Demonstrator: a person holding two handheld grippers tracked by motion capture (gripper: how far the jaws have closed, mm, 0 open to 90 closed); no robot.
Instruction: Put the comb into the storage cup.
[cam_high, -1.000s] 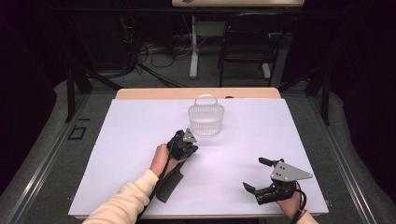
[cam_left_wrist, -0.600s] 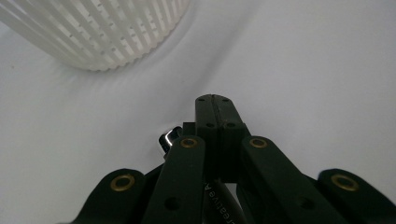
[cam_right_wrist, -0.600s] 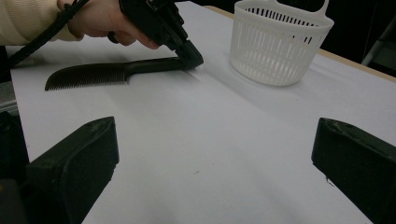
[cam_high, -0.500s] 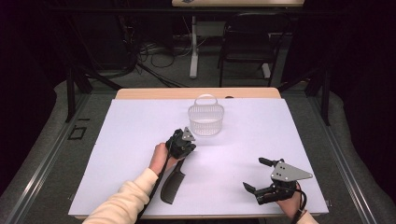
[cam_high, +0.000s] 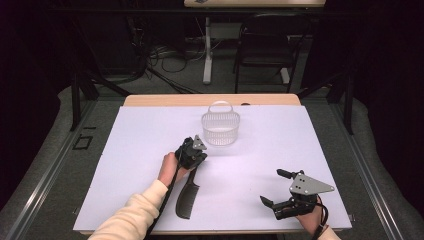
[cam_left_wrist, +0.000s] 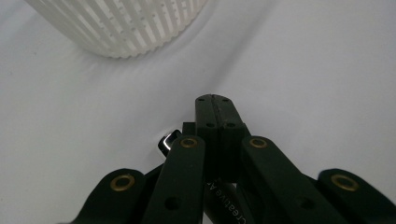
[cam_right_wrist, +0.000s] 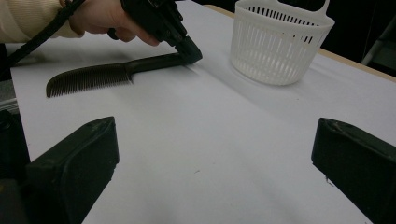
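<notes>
A black comb (cam_high: 186, 197) lies on the white table sheet (cam_high: 260, 145), its teeth toward the person. My left gripper (cam_high: 199, 159) is shut on the comb's handle end. In the right gripper view, the left gripper (cam_right_wrist: 190, 50) pinches the handle and the comb (cam_right_wrist: 93, 77) slopes down to the sheet. In the left gripper view the jaws (cam_left_wrist: 212, 100) are pressed together, with the comb handle (cam_left_wrist: 168, 140) showing under them. A white slatted basket (cam_high: 220, 129) stands just beyond them. My right gripper (cam_high: 271, 186) rests near the front right, open and with nothing between its jaws.
The basket (cam_right_wrist: 278, 42) has a loop handle and looks to hold nothing. The wooden table edge (cam_high: 210, 99) runs behind it. Beyond the table are a chair (cam_high: 265, 50), cables and dark floor. The sheet's front edge (cam_high: 225, 231) is close to both hands.
The comb has swung under the left gripper: its toothed end has moved from lower left to nearly straight toward the person. Both hands stay where they were.
</notes>
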